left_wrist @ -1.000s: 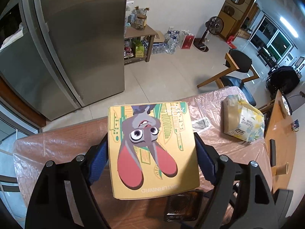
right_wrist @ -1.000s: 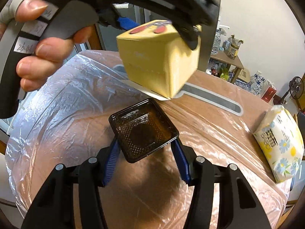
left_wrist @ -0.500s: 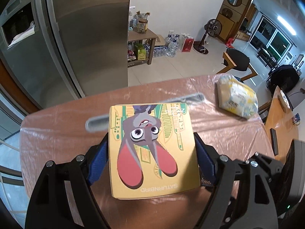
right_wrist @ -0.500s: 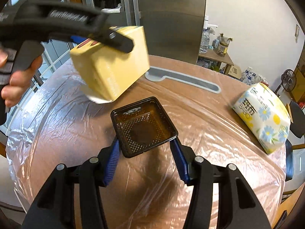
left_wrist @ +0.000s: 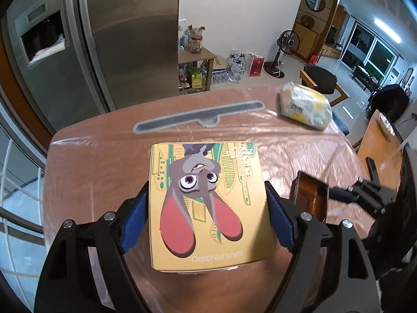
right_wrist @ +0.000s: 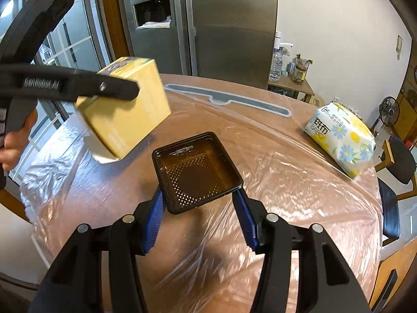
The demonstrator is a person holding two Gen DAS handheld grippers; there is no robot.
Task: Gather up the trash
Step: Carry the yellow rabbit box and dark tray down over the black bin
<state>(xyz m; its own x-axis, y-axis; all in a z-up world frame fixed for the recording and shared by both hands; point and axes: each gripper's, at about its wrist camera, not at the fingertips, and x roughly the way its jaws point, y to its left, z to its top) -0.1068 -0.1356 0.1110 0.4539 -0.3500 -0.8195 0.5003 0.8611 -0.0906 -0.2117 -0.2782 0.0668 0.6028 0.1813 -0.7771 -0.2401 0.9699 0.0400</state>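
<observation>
My left gripper (left_wrist: 206,216) is shut on a yellow cardboard box (left_wrist: 208,203) printed with a cartoon rabbit, its blue pads pressed against both sides, and holds it above the table. The same yellow box (right_wrist: 125,109) appears at the upper left of the right wrist view, clamped by a black finger (right_wrist: 78,84). My right gripper (right_wrist: 199,208) is shut on a small dark brown plastic tray (right_wrist: 195,172), gripping its near end and holding it clear of the table. That tray (left_wrist: 311,198) shows edge-on at the right of the left wrist view.
The round table (right_wrist: 286,182) is covered in clear plastic film. A floral pack of tissues (right_wrist: 341,138) lies at its far right and a long grey strip (right_wrist: 229,99) near its far edge. A steel fridge (right_wrist: 224,26) stands beyond; a dark chair (right_wrist: 401,159) sits at the right.
Both grippers have pulled back from the table's far edge, carrying the box and the tray. In the right wrist view the box has drifted left; more tabletop now shows ahead.
</observation>
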